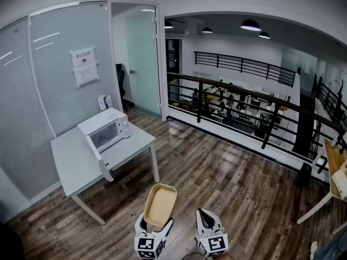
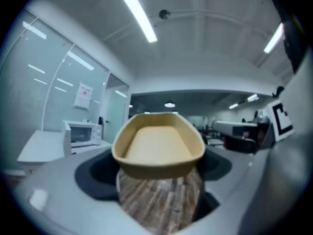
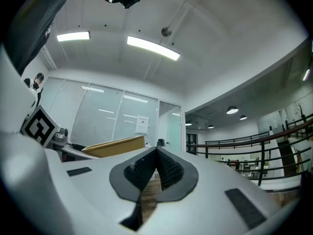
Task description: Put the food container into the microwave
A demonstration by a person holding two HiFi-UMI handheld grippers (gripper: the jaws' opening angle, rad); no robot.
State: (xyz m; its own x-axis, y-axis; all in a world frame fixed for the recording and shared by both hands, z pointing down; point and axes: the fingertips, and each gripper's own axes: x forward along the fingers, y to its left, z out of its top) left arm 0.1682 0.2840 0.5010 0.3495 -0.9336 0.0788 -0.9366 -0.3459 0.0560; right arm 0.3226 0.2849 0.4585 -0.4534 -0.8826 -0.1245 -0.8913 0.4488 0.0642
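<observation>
A tan, empty food container (image 1: 160, 203) juts forward from my left gripper (image 1: 156, 227), which is shut on its near end; the same tray fills the middle of the left gripper view (image 2: 159, 143). The white microwave (image 1: 104, 130) stands on a white table (image 1: 73, 161) to the far left, its door (image 1: 101, 163) swung open toward me. It also shows small in the left gripper view (image 2: 82, 132). My right gripper (image 1: 205, 216) hovers beside the left one, its jaws pressed together with nothing between them (image 3: 155, 155). The container's edge (image 3: 115, 146) shows at that view's left.
The table stands against a frosted glass wall (image 1: 38, 91). A black railing (image 1: 255, 112) runs across the room over a lower floor. Another table's corner (image 1: 336, 169) is at the far right. Wood flooring (image 1: 217, 172) spreads between me and the microwave table.
</observation>
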